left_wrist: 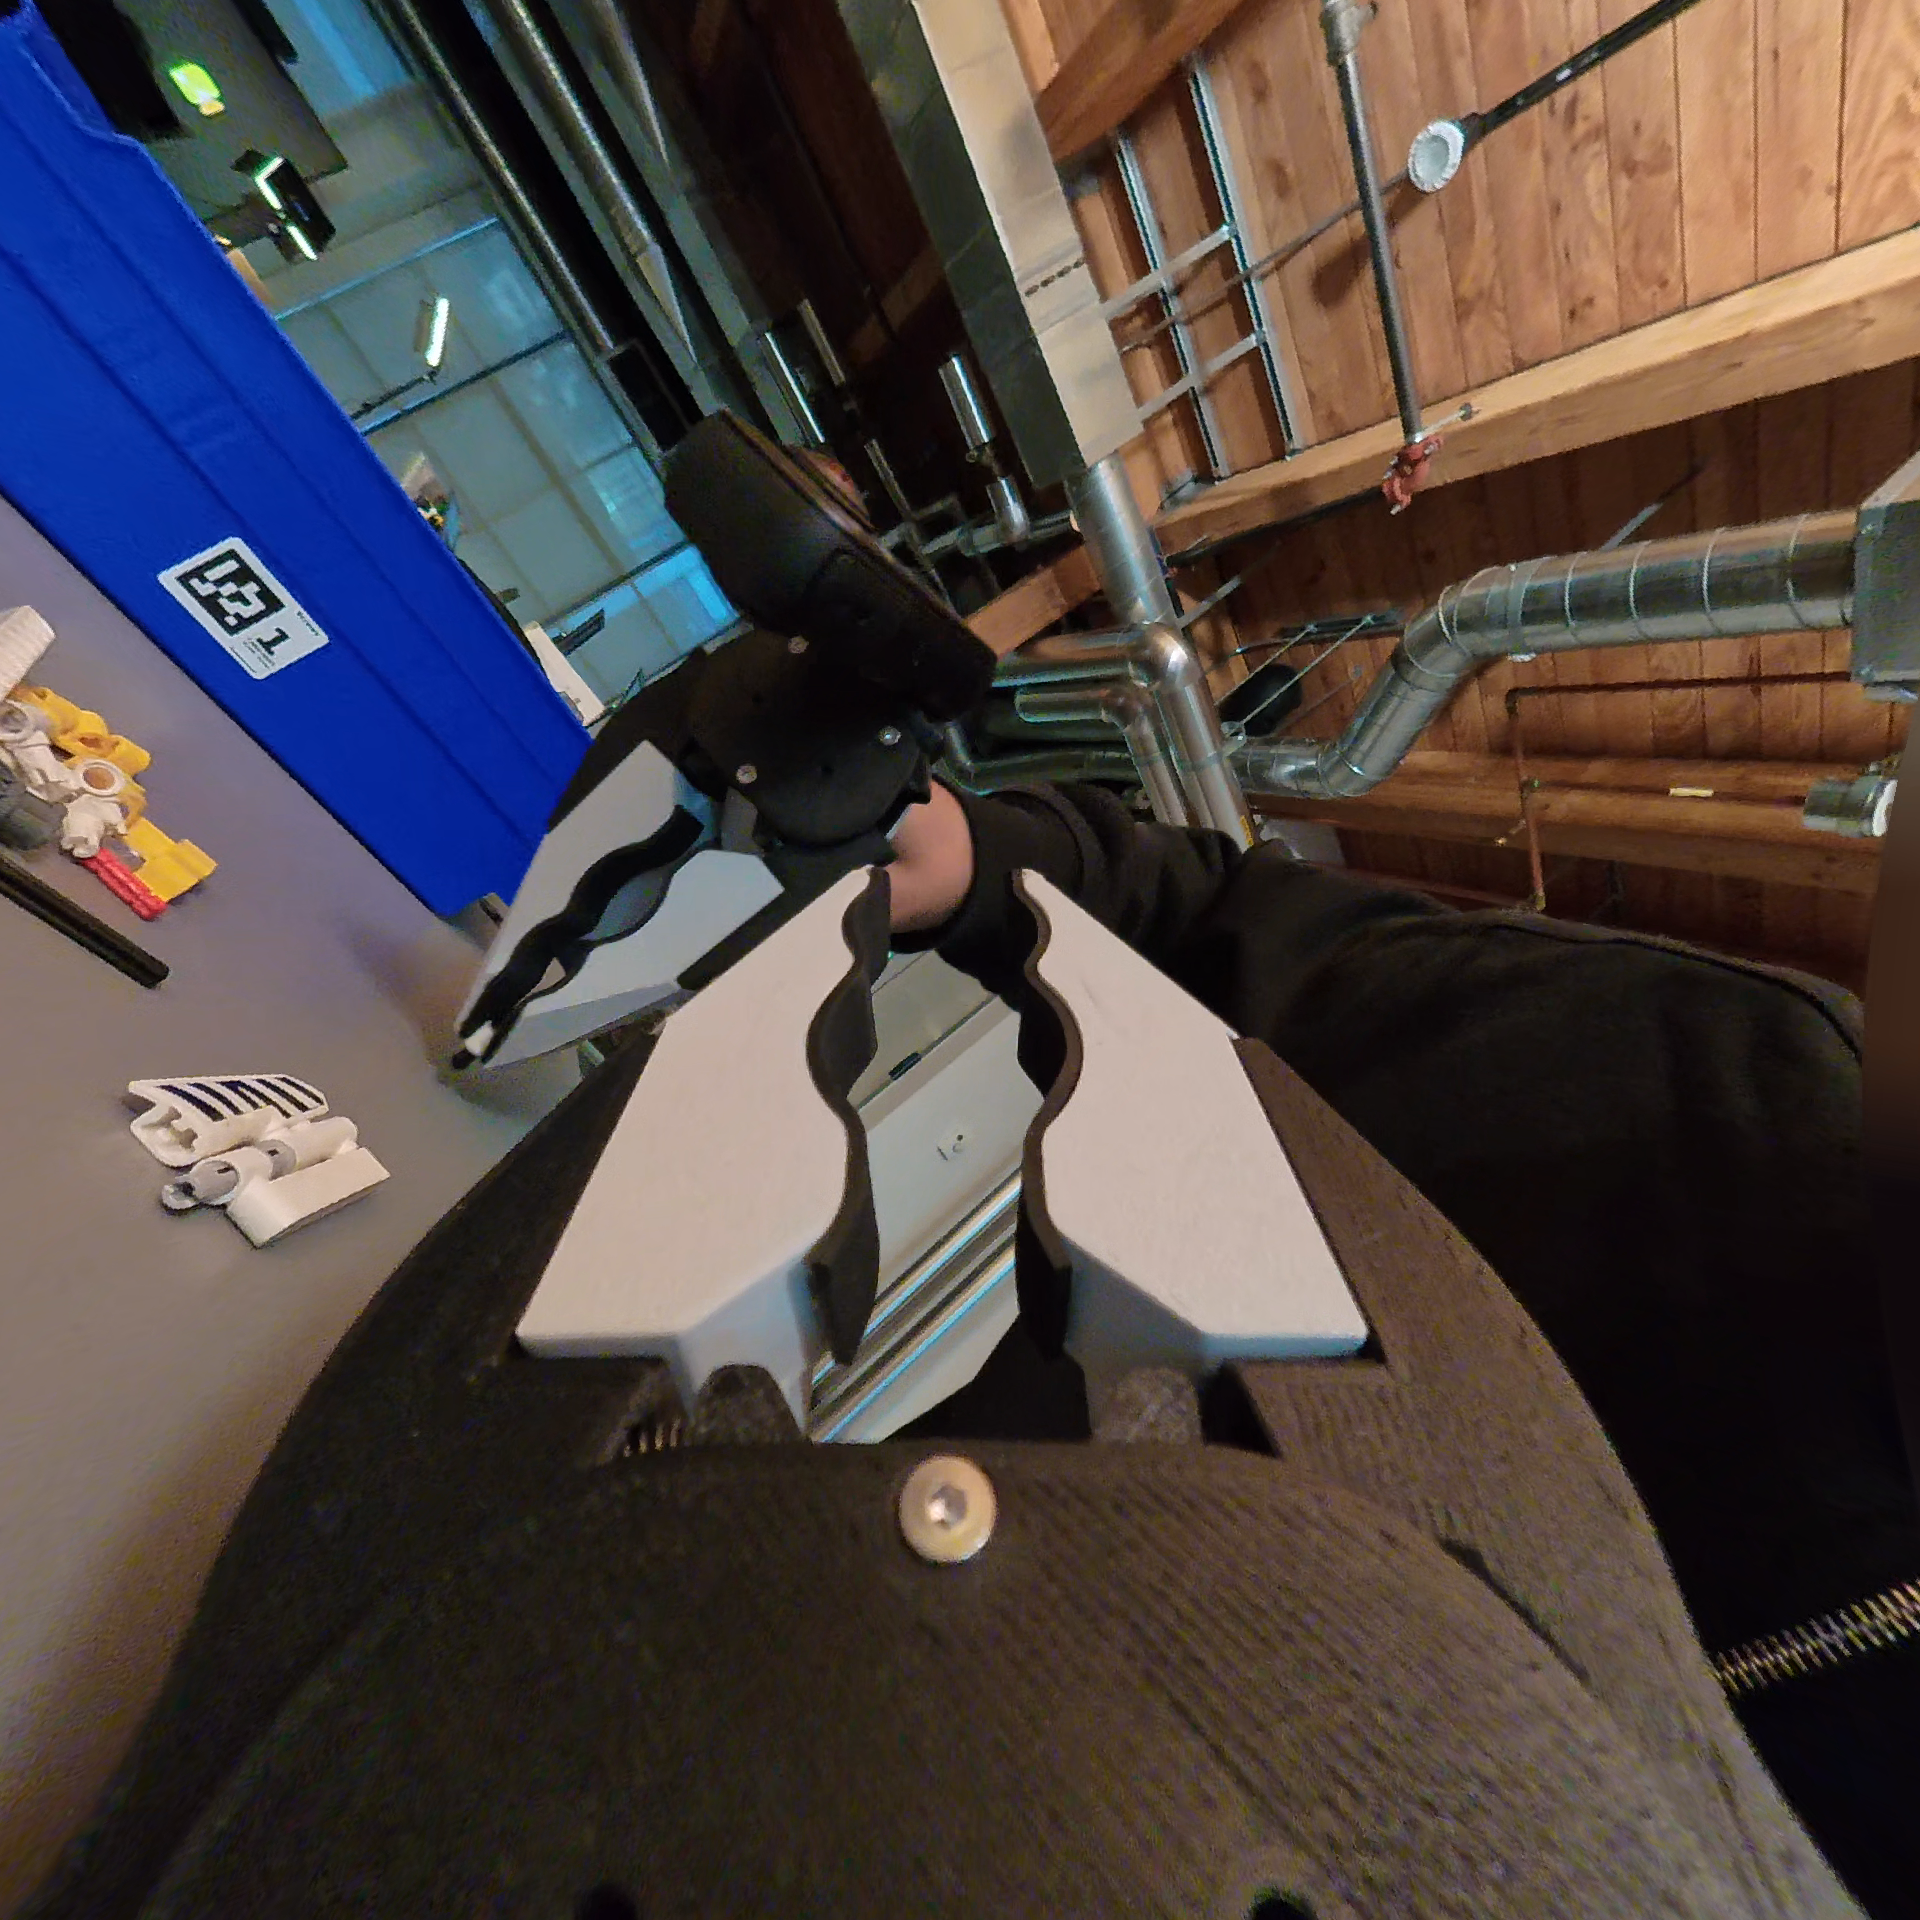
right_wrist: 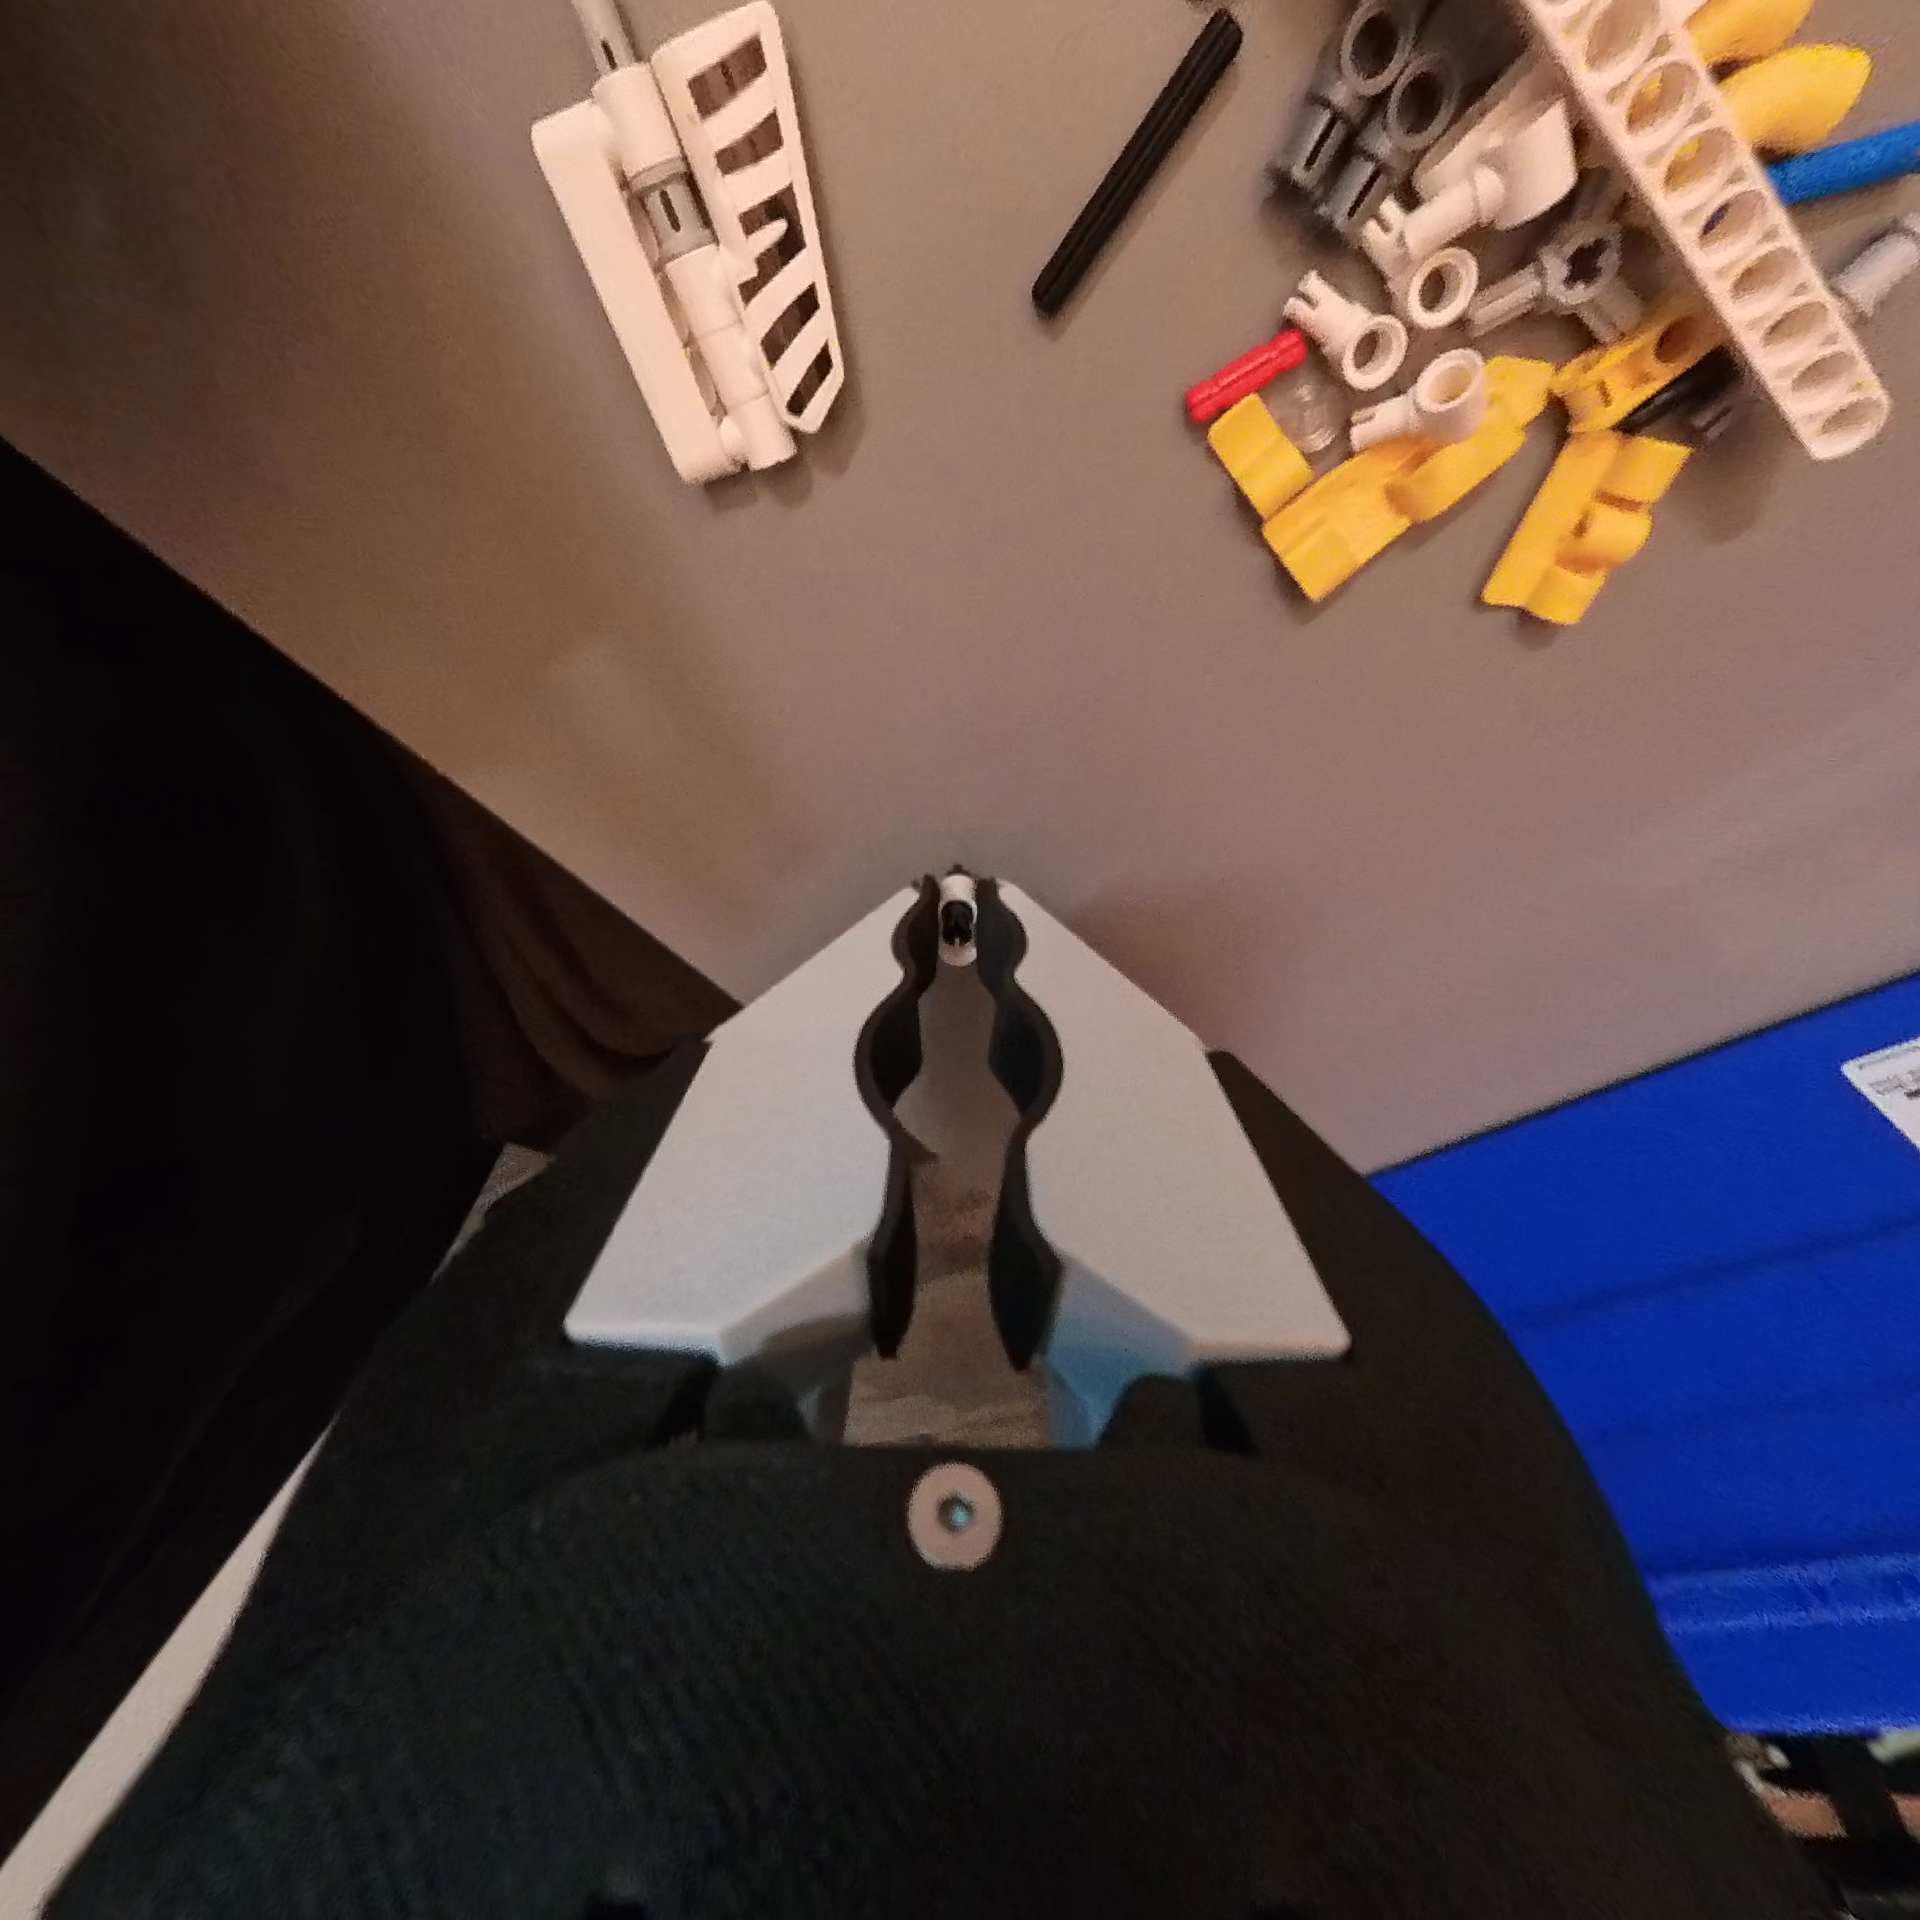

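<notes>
Looming beside the right claw (right_wrist: pixel 957 914) sits the blue bin (right_wrist: pixel 1621 1299), contents unseen. Ahead of it on the grey worktop (right_wrist: pixel 935 644): a heap of yellow, white and grey building pieces (right_wrist: pixel 1538 312), a white slotted assembly (right_wrist: pixel 707 239), a black axle (right_wrist: pixel 1138 166). That claw is clenched on a tiny white-and-black pin (right_wrist: pixel 956 920). The left claw (left_wrist: pixel 951 904) is raised, spread, nothing between its fingers.
</notes>
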The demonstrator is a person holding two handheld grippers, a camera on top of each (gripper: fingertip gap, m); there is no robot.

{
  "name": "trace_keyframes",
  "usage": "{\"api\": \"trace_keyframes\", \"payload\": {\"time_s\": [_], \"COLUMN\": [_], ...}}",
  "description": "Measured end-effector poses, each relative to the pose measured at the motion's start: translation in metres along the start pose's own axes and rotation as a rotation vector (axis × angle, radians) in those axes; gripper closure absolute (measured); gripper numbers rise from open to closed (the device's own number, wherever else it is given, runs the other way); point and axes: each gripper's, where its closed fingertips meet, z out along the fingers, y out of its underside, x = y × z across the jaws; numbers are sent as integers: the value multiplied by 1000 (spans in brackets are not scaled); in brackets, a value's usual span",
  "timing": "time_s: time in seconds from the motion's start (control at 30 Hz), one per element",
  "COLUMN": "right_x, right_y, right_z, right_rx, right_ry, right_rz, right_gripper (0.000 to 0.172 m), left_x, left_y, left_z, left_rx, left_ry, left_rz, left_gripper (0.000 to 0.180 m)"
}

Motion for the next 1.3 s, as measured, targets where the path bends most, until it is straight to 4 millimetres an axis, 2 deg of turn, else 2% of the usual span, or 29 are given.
{"api": "trace_keyframes", "payload": {"time_s": [0.07, 0.17, 0.33, 0.43, 0.47, 0.57, 0.63, 0.73, 0.9, 1.0, 1.13, 1.23, 1.3], "right_x": [1, -2, 2, 1, 1, 3, 2, 5, 6, -9, -40, -44, -45], "right_y": [0, -1, 4, 10, 7, 14, 8, 14, 6, -14, -58, -72, -77], "right_z": [-5, 9, -5, 13, 12, 5, -3, 15, -11, -27, -58, -78, -93], "right_rx": [-8, -26, -52, -116, -97, -112, -82, -158, -112, 29, 374, 617, 792], "right_ry": [13, -6, 35, 15, 6, 26, 23, 44, 83, 23, -197, -310, -450], "right_rz": [-9, -20, -29, -38, -32, -37, -20, -69, -82, -86, -16, 61, 163], "right_gripper": [167, 167, 167, 167, 167, 167, 167, 167, 166, 166, 166, 166, 166], "left_x": [1, 1, 2, 1, 1, 1, 2, 2, 2, 2, 3, 3, 2], "left_y": [-1, -2, -1, -2, -1, 0, -1, -1, -2, -4, -6, -9, -9], "left_z": [0, -1, -1, -1, -1, -1, -2, -2, -2, -3, -3, -4, -3], "left_rx": [3, 9, 6, 10, 6, 1, 9, 6, 13, 24, 50, 77, 82], "left_ry": [5, 7, 15, 16, 13, 14, 21, 20, 23, 23, 6, -23, -55], "left_rz": [0, -6, -5, -9, -12, -10, -10, -13, -21, -20, 28, 101, 171], "left_gripper": [161, 161, 161, 161, 161, 160, 160, 160, 161, 160, 156, 153, 152]}}
